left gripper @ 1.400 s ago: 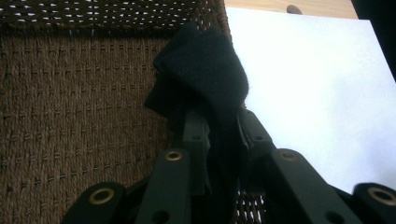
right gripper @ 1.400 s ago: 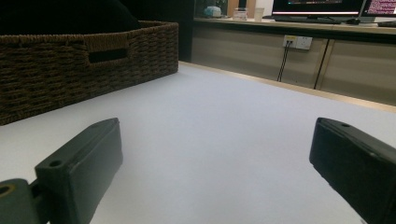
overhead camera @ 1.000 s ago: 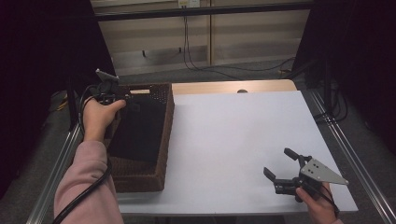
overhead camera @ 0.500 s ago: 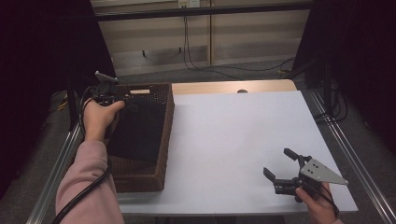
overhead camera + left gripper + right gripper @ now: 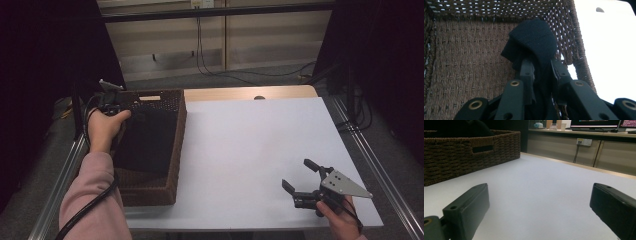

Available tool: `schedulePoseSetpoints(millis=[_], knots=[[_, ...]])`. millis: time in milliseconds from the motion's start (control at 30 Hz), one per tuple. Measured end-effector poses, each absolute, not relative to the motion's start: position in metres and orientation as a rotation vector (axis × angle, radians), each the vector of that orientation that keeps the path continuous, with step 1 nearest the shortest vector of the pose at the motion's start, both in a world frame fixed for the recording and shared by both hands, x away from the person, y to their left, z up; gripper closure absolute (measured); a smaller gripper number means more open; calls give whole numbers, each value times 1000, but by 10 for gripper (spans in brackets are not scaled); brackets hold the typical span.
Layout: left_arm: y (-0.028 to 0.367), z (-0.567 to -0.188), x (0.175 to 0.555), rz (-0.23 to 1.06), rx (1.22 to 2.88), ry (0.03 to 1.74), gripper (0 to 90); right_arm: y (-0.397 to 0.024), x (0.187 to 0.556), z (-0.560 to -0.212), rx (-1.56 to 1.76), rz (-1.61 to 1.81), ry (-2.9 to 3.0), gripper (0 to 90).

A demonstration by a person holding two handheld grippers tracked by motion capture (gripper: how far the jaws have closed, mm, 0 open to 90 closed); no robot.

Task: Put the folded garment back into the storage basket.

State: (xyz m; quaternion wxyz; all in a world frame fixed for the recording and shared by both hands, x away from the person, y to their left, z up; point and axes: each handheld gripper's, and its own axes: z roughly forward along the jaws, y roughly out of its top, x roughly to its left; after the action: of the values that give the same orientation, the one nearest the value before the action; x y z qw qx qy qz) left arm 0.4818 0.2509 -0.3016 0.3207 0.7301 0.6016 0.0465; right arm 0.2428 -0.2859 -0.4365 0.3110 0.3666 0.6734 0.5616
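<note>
1. Dark curtains are closing in both sides of the high view, pale cabinets and trailing cables are running along the top, and the white bench (image 5: 260, 150) is taking up the middle.

2. You are holding your left gripper (image 5: 131, 112) over the wicker basket (image 5: 176, 150) at the left of the high view. Its hand has barely shifted over the last second, edging only a little toward the upper left of that frame.

3. In the left gripper view, its fingers (image 5: 527, 72) are nearly fully closed and pinching a folded black cloth (image 5: 534, 42), which is sticking up past the tips above the basket's woven floor, near the upper right corner.

4. That grip has not loosened in the last second, so the cloth is probably not released yet. Judging from this, you are either lifting it out or about to lay it down; I cannot tell which.

5. Your right gripper (image 5: 299, 178) is resting low at the lower right of the high view, well apart from the basket and unmoved since a second ago. Its fingers (image 5: 469, 207) are standing wide open with nothing between them.

6. Nothing is lying on the white surface between the two grippers. The basket's wall (image 5: 579, 50) is rising close beside the cloth, so it may be catching the fabric if you are swinging toward the bench.
</note>
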Motion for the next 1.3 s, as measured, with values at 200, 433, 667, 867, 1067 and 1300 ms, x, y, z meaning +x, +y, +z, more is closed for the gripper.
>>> schedulePoseSetpoints(millis=[200,433,667,867,1067,1300], knots=[[253,-305,482,143,1890,1614,741,-286,243,-437,975,1482,1778,21],[258,-310,483,164,1888,1616,734,-286,243,-437,971,1482,1779,21],[262,-313,483,170,1884,1613,728,-286,243,-437,966,1483,1781,21],[268,-314,482,199,1877,1611,705,-286,243,-437,966,1486,1780,21],[272,-307,480,241,1828,1607,697,-285,243,-437,965,1484,1781,21],[272,-304,476,225,1827,1558,629,-285,242,-437,970,1482,1780,21]])
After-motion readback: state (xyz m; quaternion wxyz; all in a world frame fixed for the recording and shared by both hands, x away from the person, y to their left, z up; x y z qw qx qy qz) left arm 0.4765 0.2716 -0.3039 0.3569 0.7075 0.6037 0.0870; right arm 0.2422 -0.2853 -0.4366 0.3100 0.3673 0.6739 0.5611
